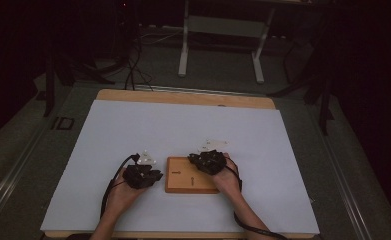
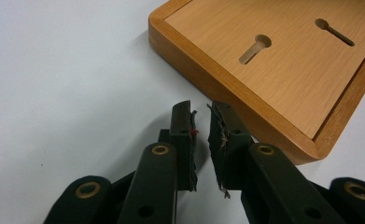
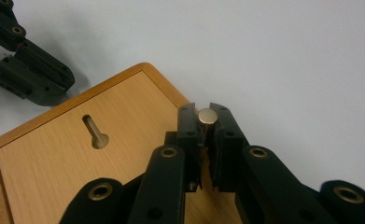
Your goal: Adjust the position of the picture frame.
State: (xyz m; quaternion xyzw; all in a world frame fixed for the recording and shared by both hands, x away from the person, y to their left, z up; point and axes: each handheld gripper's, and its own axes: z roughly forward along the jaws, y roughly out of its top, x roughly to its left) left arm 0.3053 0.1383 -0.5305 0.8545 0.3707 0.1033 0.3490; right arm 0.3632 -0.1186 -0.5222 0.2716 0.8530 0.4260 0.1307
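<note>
A flat wooden board (image 1: 182, 184) with two keyhole slots lies on the white sheet at the near middle of the table. In the right gripper view, my right gripper (image 3: 206, 111) is shut on a small round metal peg (image 3: 207, 115), held upright over the board's corner (image 3: 77, 177) beside a keyhole slot (image 3: 95, 132). In the high view the right gripper (image 1: 199, 160) hovers over the board's far right part. My left gripper (image 2: 200, 109) rests low over the sheet just left of the board (image 2: 283, 70), its jaws a little apart with nothing between them. It also appears as the left gripper (image 1: 153, 176).
A white sheet (image 1: 183, 125) covers most of the wooden tabletop (image 1: 183, 97). Cables trail from both grippers toward the near edge. Beyond the table stand a grey metal frame (image 1: 222, 27) and loose floor cables (image 1: 133, 70) in a dark room.
</note>
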